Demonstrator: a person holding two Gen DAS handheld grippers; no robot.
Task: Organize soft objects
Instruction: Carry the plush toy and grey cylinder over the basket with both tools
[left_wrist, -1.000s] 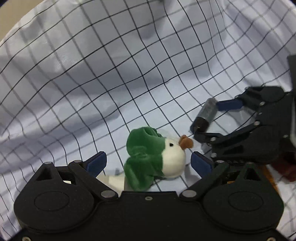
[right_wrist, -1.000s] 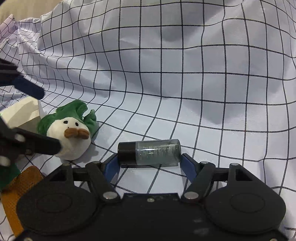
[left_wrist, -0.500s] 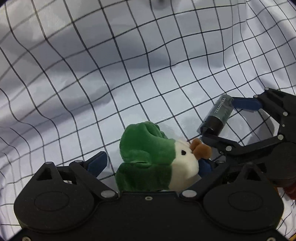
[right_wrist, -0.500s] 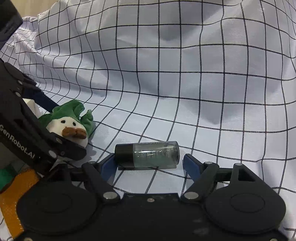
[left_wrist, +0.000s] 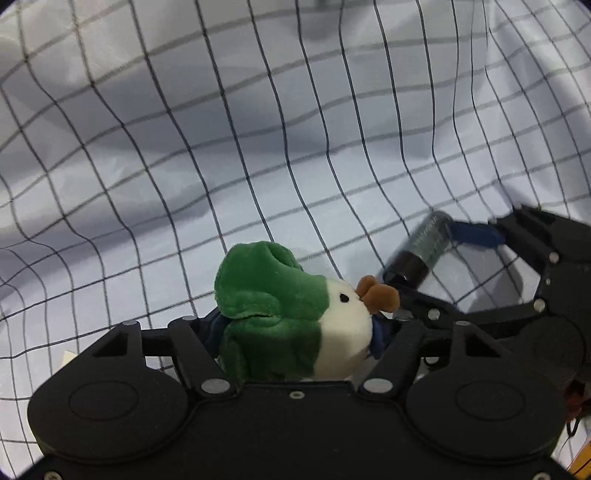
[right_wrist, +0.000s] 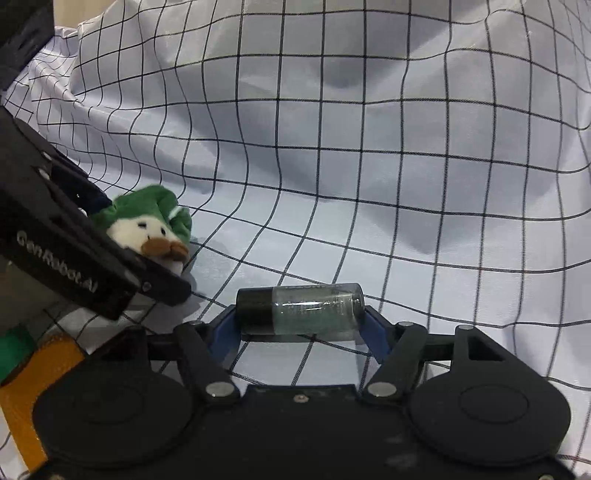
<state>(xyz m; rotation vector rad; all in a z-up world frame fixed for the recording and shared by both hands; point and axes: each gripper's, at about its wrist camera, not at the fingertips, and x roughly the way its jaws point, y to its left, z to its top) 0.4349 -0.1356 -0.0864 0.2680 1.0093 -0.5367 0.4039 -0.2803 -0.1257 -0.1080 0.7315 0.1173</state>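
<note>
A small plush duck (left_wrist: 291, 317) with a green hood, white face and brown beak sits between the jaws of my left gripper (left_wrist: 295, 338), which is shut on it and holds it above the checked cloth (left_wrist: 258, 147). The duck also shows in the right wrist view (right_wrist: 147, 229), at the left. My right gripper (right_wrist: 299, 325) is shut on a small clear bottle with a black cap (right_wrist: 301, 310), held sideways by its ends. In the left wrist view the bottle (left_wrist: 424, 247) and the right gripper (left_wrist: 443, 258) are at the right, close to the duck's beak.
White cloth with a black grid (right_wrist: 369, 147) lies in folds over the whole surface. An orange object (right_wrist: 33, 380) and a green one (right_wrist: 14, 347) lie at the lower left of the right wrist view, beside a pale box-like object (right_wrist: 22, 295).
My left gripper has closed on the plush duck and lifted it. My right gripper, briefly opened around the bottle half a second ago, has closed on it again.
</note>
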